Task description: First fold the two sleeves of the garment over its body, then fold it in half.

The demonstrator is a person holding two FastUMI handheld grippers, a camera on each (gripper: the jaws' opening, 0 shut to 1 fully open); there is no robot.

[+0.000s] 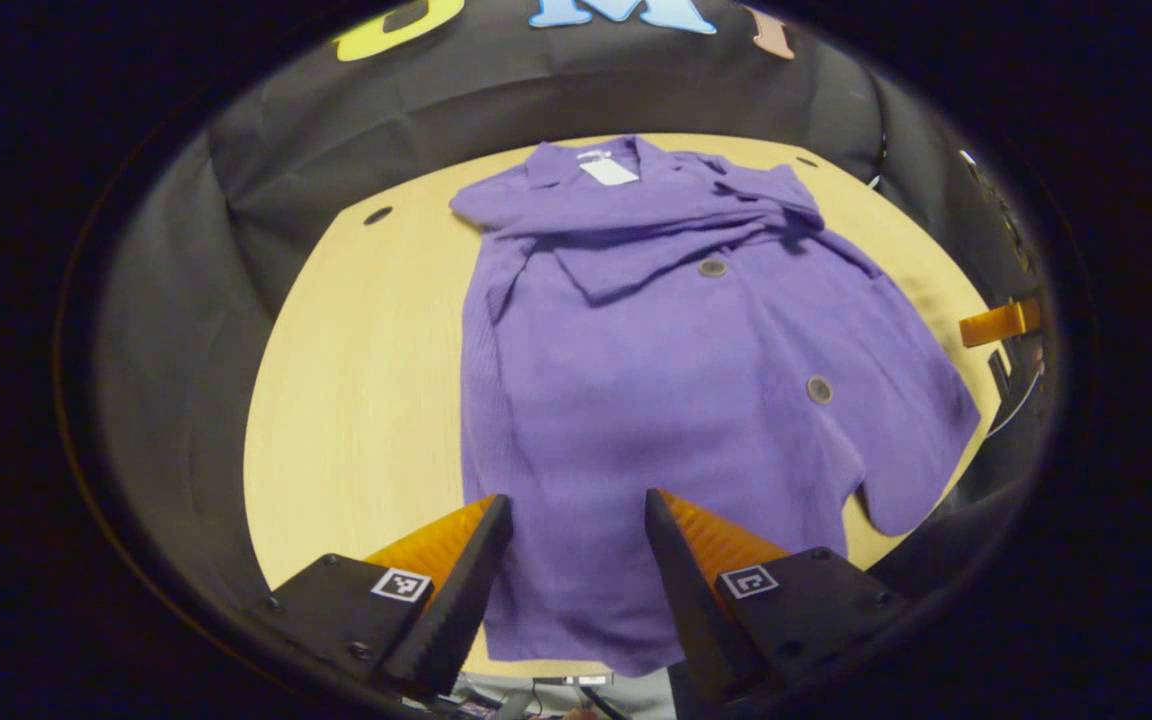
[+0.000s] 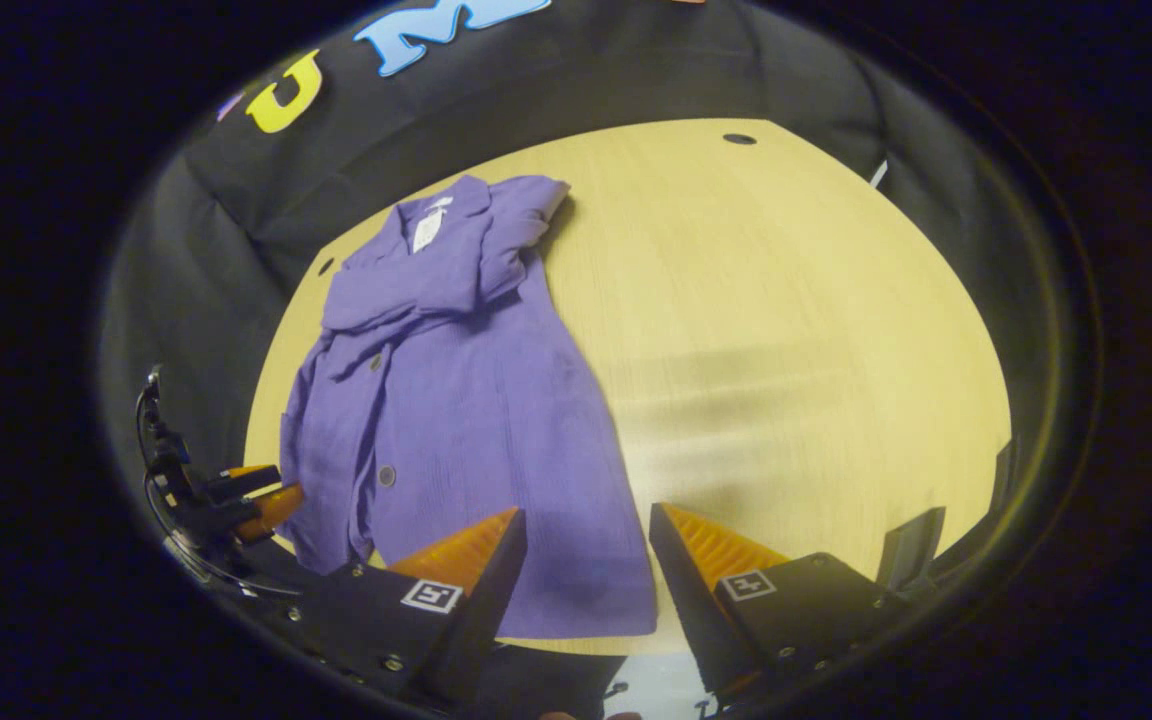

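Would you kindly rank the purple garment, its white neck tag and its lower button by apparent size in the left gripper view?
1. purple garment, by far the largest, spread over much of the table.
2. white neck tag.
3. lower button, smallest, though the tag lies farther from the camera, so the real gap is unsure.

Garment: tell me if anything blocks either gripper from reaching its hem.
Nothing visible does. The garment lies flat on the table; the left gripper and right gripper hang open over its near hem.

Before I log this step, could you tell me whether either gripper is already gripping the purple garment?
No. In both views the garment lies flat on the table, with each gripper's fingers apart above its hem.
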